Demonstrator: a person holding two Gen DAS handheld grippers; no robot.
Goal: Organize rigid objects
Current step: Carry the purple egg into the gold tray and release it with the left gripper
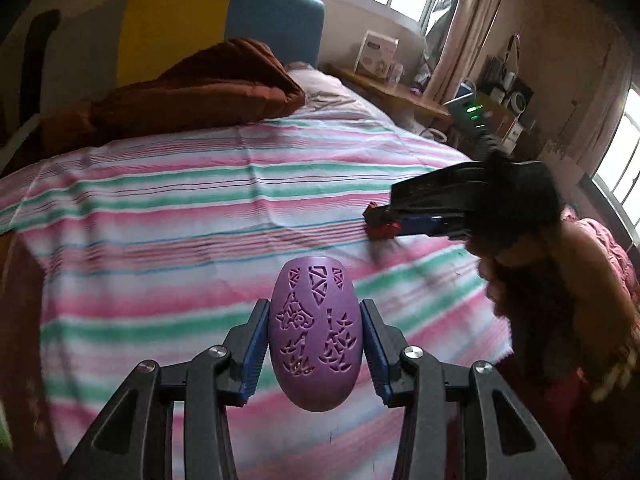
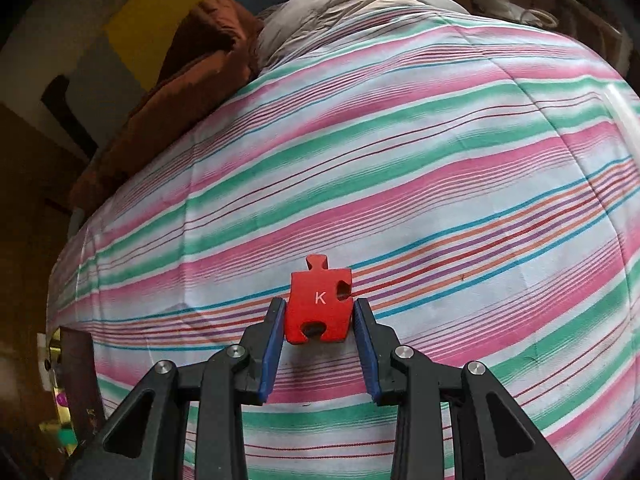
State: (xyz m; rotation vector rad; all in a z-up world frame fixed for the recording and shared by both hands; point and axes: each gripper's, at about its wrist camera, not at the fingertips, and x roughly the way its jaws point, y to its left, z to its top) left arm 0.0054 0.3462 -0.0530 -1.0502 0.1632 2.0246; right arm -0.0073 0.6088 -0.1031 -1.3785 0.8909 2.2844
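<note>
- A striped bedsheet (image 2: 400,168) in pink, green and white covers the bed and fills both wrist views.
- A brown blanket (image 1: 200,92) lies bunched at the bed's far end, beside a pale pillow (image 2: 332,8).
- The left gripper (image 1: 315,344) clamps a purple egg-shaped shell (image 1: 314,336) with cut-out patterns, holding it above the sheet.
- The right gripper (image 2: 319,320) grips a red puzzle piece (image 2: 319,304) marked "K" between its blue pads, low over the sheet; whether the piece touches the fabric cannot be told.
</note>
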